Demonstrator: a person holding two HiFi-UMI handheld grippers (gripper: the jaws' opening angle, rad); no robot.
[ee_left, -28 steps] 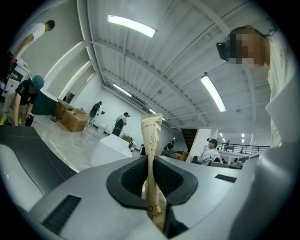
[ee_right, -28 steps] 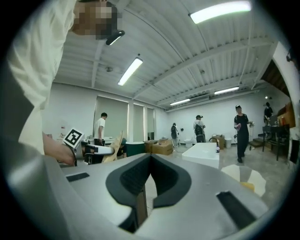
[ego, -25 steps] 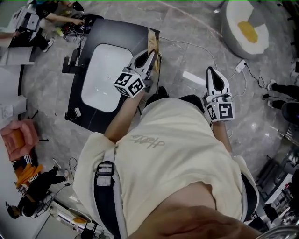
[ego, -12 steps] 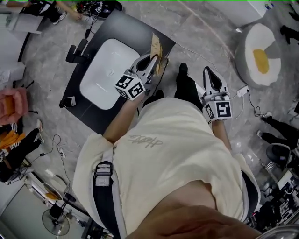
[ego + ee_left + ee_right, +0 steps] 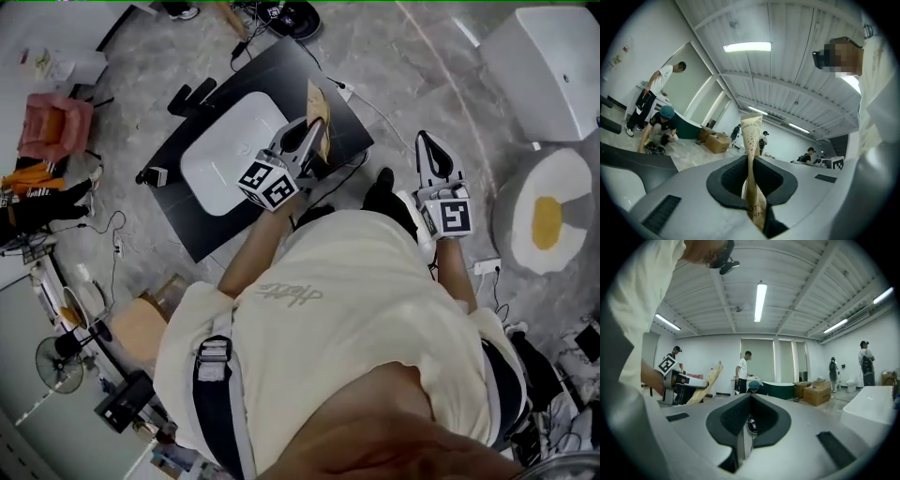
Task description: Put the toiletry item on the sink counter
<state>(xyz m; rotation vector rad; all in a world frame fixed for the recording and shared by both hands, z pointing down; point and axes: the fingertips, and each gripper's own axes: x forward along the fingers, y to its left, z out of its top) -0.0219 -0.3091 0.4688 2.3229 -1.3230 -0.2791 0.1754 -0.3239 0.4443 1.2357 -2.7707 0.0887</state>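
Head view: L gripper [image 5: 302,136] is up over the right side of the black sink counter [image 5: 309,66], just right of the white basin [image 5: 230,159]. A tan paper toiletry pack [image 5: 316,105] stands out past its tips, above the counter's right strip and not set down yet. That strip looks like the only flat free spot beside the basin, which is prob. why the arm is reaching there. R gripper [image 5: 429,150] sits well apart to the right, over bare floor [image 5: 403,56], not near the counter; seems parked out of the way.

L gripper view: jaws pinch the toiletry pack [image 5: 751,136] at its lower part, and the rest rises straight up between them w/ a slight twist at the nip. The low grip leaves most of the length free, so it can be laid flat w/o the L gripper [image 5: 751,171] hitting the top. The camera looks up at the ceiling, so the counter isn't visible here.

R gripper view: R gripper [image 5: 749,416] has its jaws pressed together w/ nothing between them, just room behind. At far left the L gripper [image 5: 689,383] shows w/ the pack [image 5: 710,378] angled up.
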